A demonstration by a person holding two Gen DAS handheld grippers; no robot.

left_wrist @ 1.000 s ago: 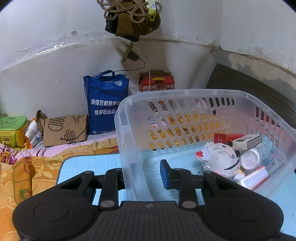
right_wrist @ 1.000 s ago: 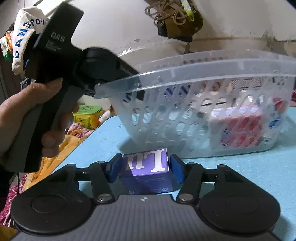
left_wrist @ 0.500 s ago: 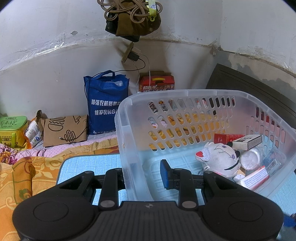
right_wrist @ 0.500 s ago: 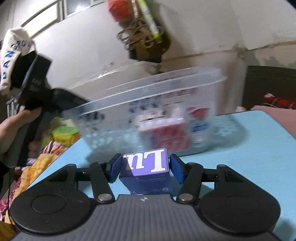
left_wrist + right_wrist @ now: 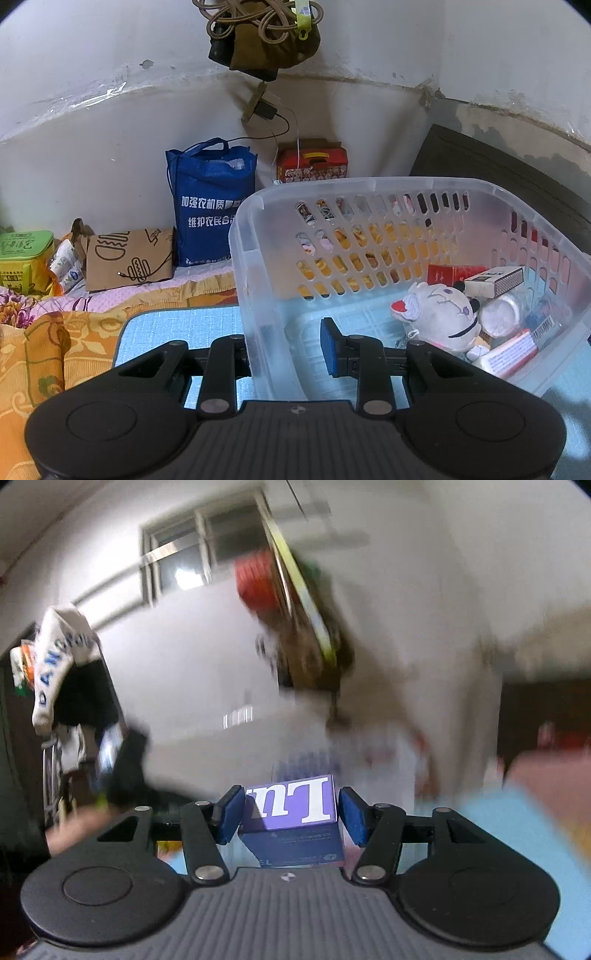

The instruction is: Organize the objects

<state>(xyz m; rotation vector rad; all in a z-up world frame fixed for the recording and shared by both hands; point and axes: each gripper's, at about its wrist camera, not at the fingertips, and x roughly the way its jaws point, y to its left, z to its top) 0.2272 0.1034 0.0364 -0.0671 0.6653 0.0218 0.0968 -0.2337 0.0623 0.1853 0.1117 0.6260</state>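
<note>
our left gripper [image 5: 286,347] straddles the near-left wall of the clear basket [image 5: 373,184], one finger outside, one inside, pinching that wall. our right gripper [image 5: 291,816] is clamped on a purple box [image 5: 293,810], both pads touching its sides. inside the basket on the right lie a plush toy [image 5: 439,314] and a matchbox [image 5: 493,282]. farther left, a blue bag [image 5: 210,206] stands against the wall.
</note>
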